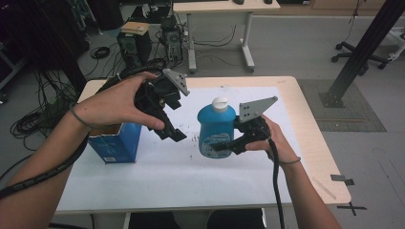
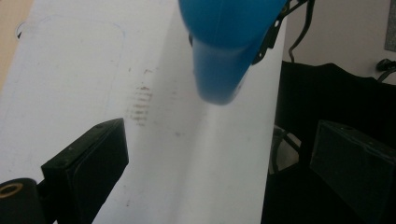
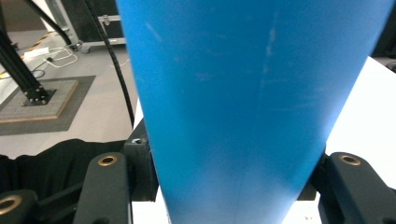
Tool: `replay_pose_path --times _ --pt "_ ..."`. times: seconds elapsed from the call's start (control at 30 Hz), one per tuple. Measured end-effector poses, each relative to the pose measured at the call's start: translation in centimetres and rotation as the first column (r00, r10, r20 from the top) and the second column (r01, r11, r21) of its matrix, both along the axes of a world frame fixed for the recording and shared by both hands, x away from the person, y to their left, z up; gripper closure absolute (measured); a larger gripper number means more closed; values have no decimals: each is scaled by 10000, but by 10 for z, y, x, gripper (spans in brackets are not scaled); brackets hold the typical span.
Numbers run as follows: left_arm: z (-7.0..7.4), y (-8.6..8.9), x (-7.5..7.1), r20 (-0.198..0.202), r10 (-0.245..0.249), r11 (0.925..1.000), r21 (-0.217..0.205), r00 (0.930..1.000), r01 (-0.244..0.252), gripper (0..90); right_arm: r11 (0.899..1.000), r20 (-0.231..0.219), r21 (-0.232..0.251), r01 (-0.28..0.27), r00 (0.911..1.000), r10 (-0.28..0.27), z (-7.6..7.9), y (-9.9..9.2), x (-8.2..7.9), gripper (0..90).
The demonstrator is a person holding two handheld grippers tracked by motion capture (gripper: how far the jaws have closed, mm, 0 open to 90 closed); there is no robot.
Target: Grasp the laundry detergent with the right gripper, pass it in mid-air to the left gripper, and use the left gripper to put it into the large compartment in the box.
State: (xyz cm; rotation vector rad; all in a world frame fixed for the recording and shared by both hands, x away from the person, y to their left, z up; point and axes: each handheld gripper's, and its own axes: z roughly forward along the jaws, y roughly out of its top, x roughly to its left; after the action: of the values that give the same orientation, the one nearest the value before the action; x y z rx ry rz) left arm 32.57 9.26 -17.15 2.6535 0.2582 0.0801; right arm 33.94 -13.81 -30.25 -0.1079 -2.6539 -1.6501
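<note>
Far left of the high view, a blue carton [image 1: 116, 142] stands on the white sheet [image 1: 181, 167] that covers the wooden table [image 1: 310, 124]. Its top is open, brown card showing inside, and the person's left hand [image 1: 112, 102] hangs right over the opening, so what is in it cannot be told.

That hand carries the left gripper [image 1: 173, 129], raised off the table and tilted down toward the middle. In the left gripper view its two black jaws stand wide apart with nothing between them, just bare white sheet and a faint smudge [image 2: 140, 103] of dark marks.

Moving right, the blue bottle [image 1: 216, 131] with its white cap [image 1: 220, 103] stands upright near the table's middle, well apart from the carton. The cap is on; the opaque plastic hides any contents.

Now the right gripper [image 1: 220, 145]: it comes in from the bottle's right side, held by the right hand [image 1: 274, 140], and its jaws are clamped on the lower body of the bottle. The right gripper view confirms it, blue plastic [image 3: 243, 107] wedged between both black jaws, touching each.
</note>
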Motion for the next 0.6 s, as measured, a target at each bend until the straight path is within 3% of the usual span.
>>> replay_pose_path --times 0.6 --pt "0 -19 -3 59 -374 9992 110 9993 373 45 9986 45 -238 -479 9988 480 -2 28 -3 422"
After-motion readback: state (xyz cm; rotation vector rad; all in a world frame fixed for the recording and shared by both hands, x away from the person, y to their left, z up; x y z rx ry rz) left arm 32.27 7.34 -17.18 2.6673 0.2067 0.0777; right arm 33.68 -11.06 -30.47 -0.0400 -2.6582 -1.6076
